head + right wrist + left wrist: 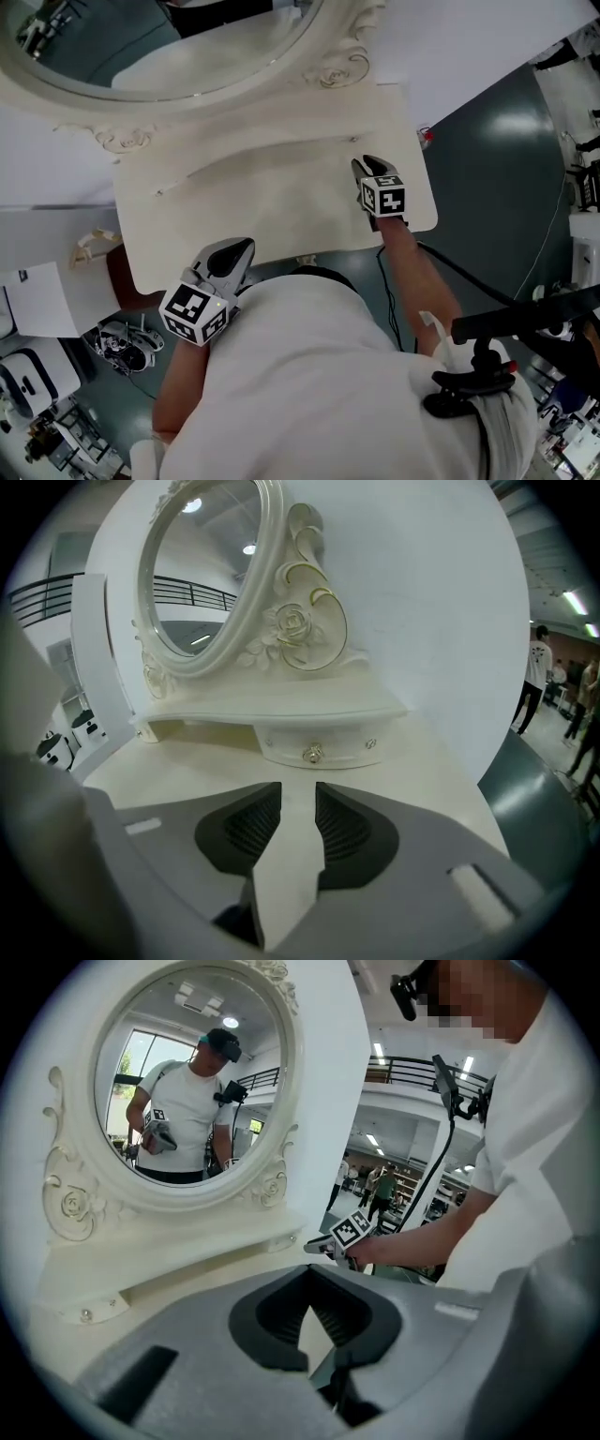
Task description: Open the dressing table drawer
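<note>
Head view: left gripper [232, 255] hangs at 7 o'clock by the dressing table [281, 197] edge, right gripper [365, 167] at 3 o'clock.

Left gripper view: its fingers [281, 1312] are pressed together, empty.

Right gripper view: fingers [253, 822] spread, empty. The drawer [349, 747] sits shut at 12 o'clock, knob [312, 754] untouched, so gripping and pulling remain.

mirror [202, 574] behind tabletop [281, 197] | drawer [314, 747] below mirror | right tongs [298, 789] before drawer, seemingly apart

white t-shirt [309, 375]; grey left tool [236, 251] and right tool [364, 167], black-and-white marker cubes [195, 314]
</note>
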`<action>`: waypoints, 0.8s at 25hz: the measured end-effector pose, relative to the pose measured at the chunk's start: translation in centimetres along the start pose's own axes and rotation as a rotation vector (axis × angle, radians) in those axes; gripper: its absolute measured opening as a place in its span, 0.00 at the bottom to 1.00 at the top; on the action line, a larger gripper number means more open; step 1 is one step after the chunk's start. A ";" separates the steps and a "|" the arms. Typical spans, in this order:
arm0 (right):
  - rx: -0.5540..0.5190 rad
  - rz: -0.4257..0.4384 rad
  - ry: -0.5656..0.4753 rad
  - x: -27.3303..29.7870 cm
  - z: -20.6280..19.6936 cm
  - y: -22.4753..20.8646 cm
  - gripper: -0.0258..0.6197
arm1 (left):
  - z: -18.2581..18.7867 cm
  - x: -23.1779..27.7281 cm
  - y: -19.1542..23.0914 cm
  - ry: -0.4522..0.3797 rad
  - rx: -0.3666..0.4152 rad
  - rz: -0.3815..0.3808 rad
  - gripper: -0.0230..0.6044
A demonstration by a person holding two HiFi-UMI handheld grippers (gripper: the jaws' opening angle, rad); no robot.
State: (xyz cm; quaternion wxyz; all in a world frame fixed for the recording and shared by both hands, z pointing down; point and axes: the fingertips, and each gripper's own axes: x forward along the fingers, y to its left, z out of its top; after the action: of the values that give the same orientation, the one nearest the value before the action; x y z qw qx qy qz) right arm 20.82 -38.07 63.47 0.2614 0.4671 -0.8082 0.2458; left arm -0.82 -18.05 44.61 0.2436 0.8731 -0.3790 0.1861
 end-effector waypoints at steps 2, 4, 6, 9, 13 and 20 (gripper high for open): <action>0.007 0.005 0.002 1.0 0.4 -0.5 0.23 | 0.0 0.2 0.4 0.007 -0.011 0.018 0.04; 0.012 0.014 0.002 2.0 0.8 -0.8 0.23 | -0.2 0.5 0.8 0.013 -0.021 0.035 0.04; 0.017 0.020 0.000 2.8 1.2 -0.9 0.25 | -0.2 0.7 1.1 0.017 -0.029 0.048 0.04; 0.026 0.020 0.001 3.7 1.6 -1.3 0.26 | -0.1 0.6 1.5 0.021 -0.038 0.066 0.04; 0.030 0.022 -0.009 4.5 2.4 -1.5 0.27 | -0.1 0.5 1.8 0.021 -0.044 0.085 0.04; 0.026 0.010 -0.019 5.4 3.1 -1.8 0.22 | -0.2 0.5 1.9 0.024 -0.046 0.095 0.04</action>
State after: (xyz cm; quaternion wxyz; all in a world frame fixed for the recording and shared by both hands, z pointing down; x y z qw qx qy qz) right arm 19.47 -44.26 64.95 0.2461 0.4686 -0.8098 0.2532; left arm -1.95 -19.41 45.57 0.2589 0.8460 -0.4213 0.1995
